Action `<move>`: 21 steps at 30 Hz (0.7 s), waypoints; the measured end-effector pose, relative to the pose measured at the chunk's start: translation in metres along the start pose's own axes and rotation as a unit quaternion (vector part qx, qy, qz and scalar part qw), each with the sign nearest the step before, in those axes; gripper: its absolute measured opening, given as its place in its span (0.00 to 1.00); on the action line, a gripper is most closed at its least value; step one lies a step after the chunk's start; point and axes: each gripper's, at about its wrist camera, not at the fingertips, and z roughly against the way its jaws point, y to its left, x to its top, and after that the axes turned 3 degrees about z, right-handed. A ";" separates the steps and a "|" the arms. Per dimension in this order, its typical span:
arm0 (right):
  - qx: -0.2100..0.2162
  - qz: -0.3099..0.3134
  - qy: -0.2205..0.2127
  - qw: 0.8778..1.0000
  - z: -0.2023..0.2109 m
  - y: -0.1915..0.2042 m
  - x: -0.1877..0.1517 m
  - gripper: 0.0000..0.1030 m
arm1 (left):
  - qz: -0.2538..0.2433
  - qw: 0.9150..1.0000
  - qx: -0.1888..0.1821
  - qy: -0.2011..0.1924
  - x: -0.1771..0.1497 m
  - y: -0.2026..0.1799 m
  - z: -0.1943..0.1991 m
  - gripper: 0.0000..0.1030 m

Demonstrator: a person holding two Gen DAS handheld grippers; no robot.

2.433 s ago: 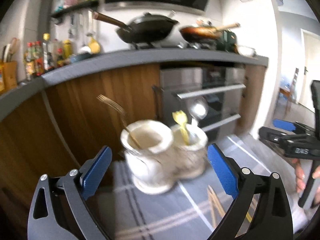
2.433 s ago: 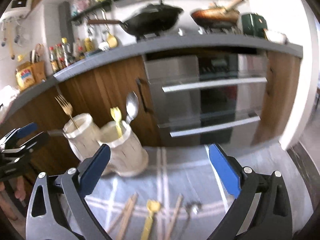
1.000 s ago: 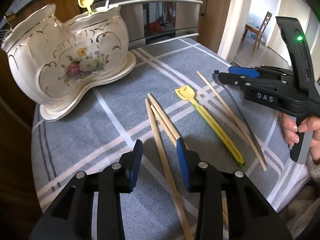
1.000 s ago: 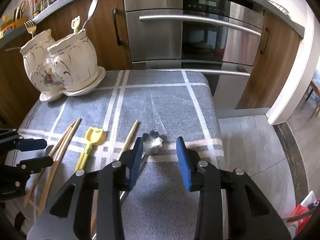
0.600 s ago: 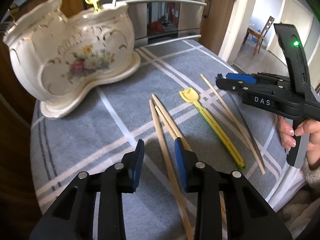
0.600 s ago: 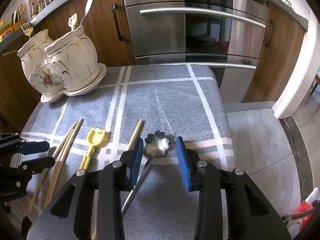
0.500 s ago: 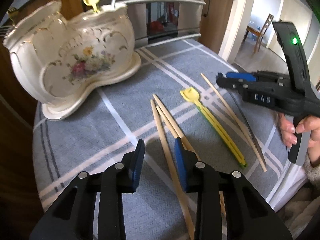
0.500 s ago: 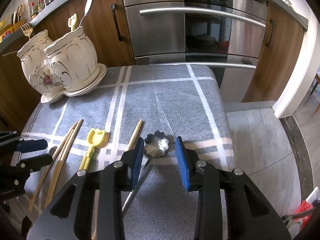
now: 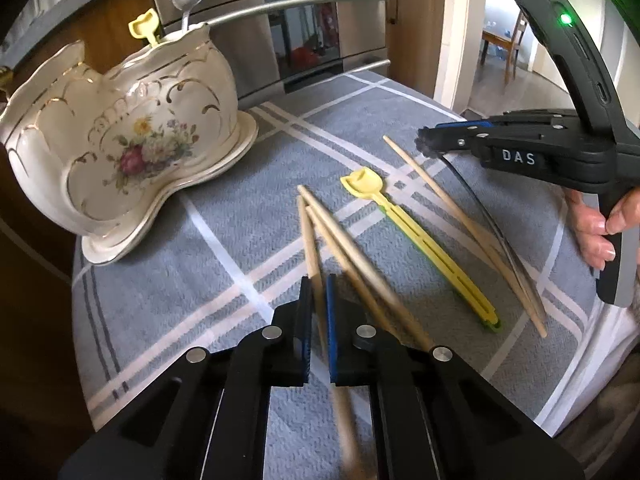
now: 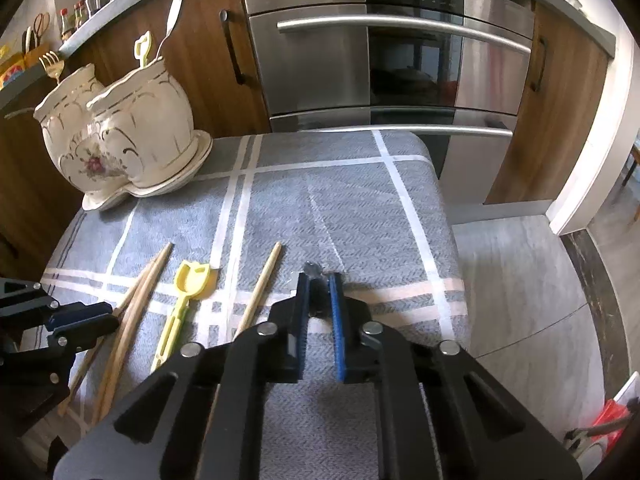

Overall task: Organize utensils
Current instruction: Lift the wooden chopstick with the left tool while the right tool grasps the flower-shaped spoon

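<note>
- Between my left claw's (image 9: 319, 300) blue pads I see a wooden chopstick (image 9: 308, 236) clamped, its tip pointing ahead over the grey checked cloth (image 9: 208, 280). Two more chopsticks (image 9: 352, 248) lie just right of it, then a yellow plastic spoon (image 9: 416, 240) and a lone chopstick (image 9: 460, 224). Ahead to the left stands the floral ceramic holder (image 9: 120, 152).
- From my right claw (image 10: 319, 312), the pads are pressed on a metal flower-shaped spoon (image 10: 316, 270), only its bowl edge showing past the tips. Left of the claw lie the lone chopstick (image 10: 260, 288) and yellow spoon (image 10: 184, 300); the holder (image 10: 120, 136) stands far ahead-left, holding a gold fork (image 10: 52, 66).
</note>
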 end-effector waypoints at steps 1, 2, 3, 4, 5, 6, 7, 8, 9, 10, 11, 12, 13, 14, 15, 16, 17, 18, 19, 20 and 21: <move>-0.002 0.000 -0.005 1.000 0.002 0.000 0.000 0.04 | 0.003 1.000 -0.002 -0.001 0.001 0.001 -0.001 0.06; -0.003 0.001 -0.009 1.000 0.004 0.000 0.000 0.04 | 0.006 1.000 -0.005 -0.002 0.001 0.003 -0.002 0.06; -0.005 0.000 -0.015 1.000 0.006 0.000 0.000 0.03 | 0.012 1.000 -0.008 -0.002 0.001 0.006 -0.002 0.06; -0.007 -0.001 -0.016 1.000 0.007 -0.001 0.000 0.02 | 0.018 1.000 -0.011 -0.003 0.000 0.008 0.000 0.06; -0.006 -0.004 -0.019 1.000 0.009 -0.002 0.000 0.02 | 0.023 1.000 -0.014 -0.004 0.000 0.010 0.001 0.06; -0.004 -0.008 -0.023 1.000 0.011 -0.003 0.000 0.02 | 0.026 0.999 -0.016 -0.009 -0.001 0.012 0.004 0.06; -0.004 -0.011 -0.028 1.000 0.014 -0.005 0.001 0.02 | 0.029 0.999 -0.018 -0.015 0.000 0.013 0.007 0.06; -0.004 -0.014 -0.034 0.999 0.017 -0.006 0.001 0.02 | 0.033 0.999 -0.021 -0.022 0.001 0.015 0.011 0.06; -0.002 -0.016 -0.039 0.999 0.020 -0.007 0.002 0.02 | 0.036 0.999 -0.024 -0.028 0.001 0.014 0.015 0.06; 0.002 -0.019 -0.049 0.999 0.025 -0.008 0.003 0.02 | 0.039 0.998 -0.028 -0.037 0.002 0.016 0.019 0.06; 0.002 -0.020 -0.055 0.998 0.028 -0.009 0.003 0.02 | 0.041 0.998 -0.028 -0.042 0.002 0.017 0.023 0.06; 0.001 -0.021 -0.064 0.998 0.033 -0.009 0.004 0.02 | 0.043 0.998 -0.029 -0.046 0.002 0.017 0.026 0.06; 0.004 -0.023 -0.071 0.997 0.036 -0.010 0.004 0.02 | 0.047 0.997 -0.033 -0.052 0.002 0.019 0.030 0.06; 0.008 -0.026 -0.082 0.996 0.040 -0.010 0.005 0.02 | 0.048 0.997 -0.036 -0.055 0.002 0.019 0.032 0.06; 0.008 -0.027 -0.091 0.995 0.044 -0.011 0.006 0.02 | 0.048 0.996 -0.038 -0.061 0.003 0.020 0.036 0.06; 0.006 -0.027 -0.101 0.995 0.048 -0.010 0.006 0.02 | 0.049 0.996 -0.039 -0.067 0.004 0.020 0.039 0.06; 0.006 -0.027 -0.112 0.993 0.053 -0.010 0.007 0.02 | 0.049 0.995 -0.039 -0.074 0.004 0.020 0.044 0.06; 0.006 -0.027 -0.122 0.992 0.057 -0.009 0.008 0.02 | 0.049 0.995 -0.038 -0.081 0.005 0.020 0.047 0.06; 0.004 -0.026 -0.133 0.991 0.061 -0.008 0.008 0.02 | 0.049 0.994 -0.037 -0.087 0.006 0.021 0.052 0.06; 0.001 -0.025 -0.140 0.990 0.064 -0.006 0.009 0.02 | 0.049 0.994 -0.038 -0.091 0.006 0.022 0.054 0.06; 0.001 -0.024 -0.151 0.988 0.068 -0.005 0.010 0.02 | 0.051 0.993 -0.040 -0.099 0.006 0.024 0.059 0.06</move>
